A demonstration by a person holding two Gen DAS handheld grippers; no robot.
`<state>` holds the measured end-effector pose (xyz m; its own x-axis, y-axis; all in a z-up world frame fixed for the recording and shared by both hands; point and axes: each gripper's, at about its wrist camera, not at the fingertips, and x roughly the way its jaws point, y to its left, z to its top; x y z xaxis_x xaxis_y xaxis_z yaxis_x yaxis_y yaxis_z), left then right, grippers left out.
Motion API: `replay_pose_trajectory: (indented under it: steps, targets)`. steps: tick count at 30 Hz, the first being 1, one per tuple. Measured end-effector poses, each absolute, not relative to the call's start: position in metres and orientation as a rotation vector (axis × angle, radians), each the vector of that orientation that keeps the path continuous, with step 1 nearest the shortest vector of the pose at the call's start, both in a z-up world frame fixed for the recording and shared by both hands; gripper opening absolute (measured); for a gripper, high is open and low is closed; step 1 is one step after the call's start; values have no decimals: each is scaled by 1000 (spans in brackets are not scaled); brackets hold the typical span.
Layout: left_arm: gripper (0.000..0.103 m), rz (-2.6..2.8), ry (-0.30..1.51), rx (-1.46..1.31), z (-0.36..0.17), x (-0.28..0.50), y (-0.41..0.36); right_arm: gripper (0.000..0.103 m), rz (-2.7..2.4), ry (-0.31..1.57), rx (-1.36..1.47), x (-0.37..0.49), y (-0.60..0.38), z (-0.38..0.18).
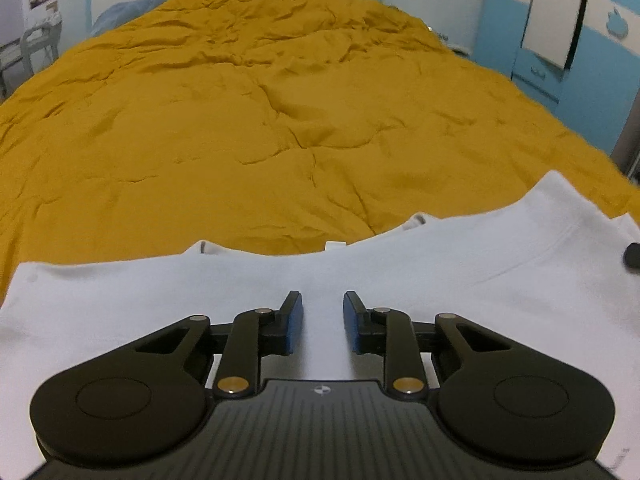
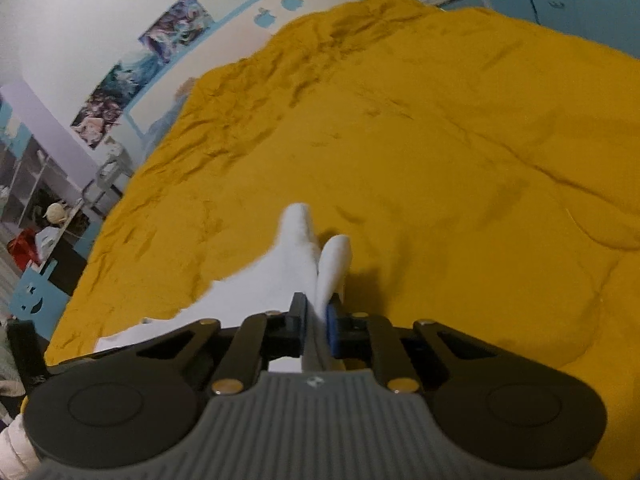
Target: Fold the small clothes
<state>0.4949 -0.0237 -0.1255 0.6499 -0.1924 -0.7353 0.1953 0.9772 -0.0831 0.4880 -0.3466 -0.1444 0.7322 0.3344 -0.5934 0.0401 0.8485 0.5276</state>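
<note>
Mustard-yellow bed [image 1: 240, 120] fills both views; white shirt [image 1: 400, 272] lies flat along its near edge. Right gripper [image 2: 316, 320] jaws pinch a bunched shirt edge, cloth poking toward 12 o'clock. Left gripper [image 1: 322, 320] jaws narrow, empty, over the shirt w/ collar at 12.

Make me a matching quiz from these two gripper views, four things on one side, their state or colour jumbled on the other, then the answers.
Column one:
1. left gripper
2. right gripper
3. bed cover
4. white garment

Column two:
A. mustard yellow and creased
B. fingers apart, nothing pinched between them
C. spread on the bed
D. fingers closed on a fold of white cloth

Pairs: 1-B, 2-D, 3-A, 4-C
</note>
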Motion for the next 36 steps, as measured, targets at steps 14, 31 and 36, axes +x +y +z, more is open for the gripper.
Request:
replay_pose_trajectory:
  steps: [14, 31, 36]
  targets:
    - [43, -124, 833, -55, -41, 409, 57, 4, 281, 718, 504, 478, -243, -55]
    - [35, -3, 816, -391, -57, 373, 217, 4, 379, 778, 384, 471, -34, -8]
    - [34, 3, 826, -478, -76, 374, 247, 4, 373, 801, 337, 479, 24, -22]
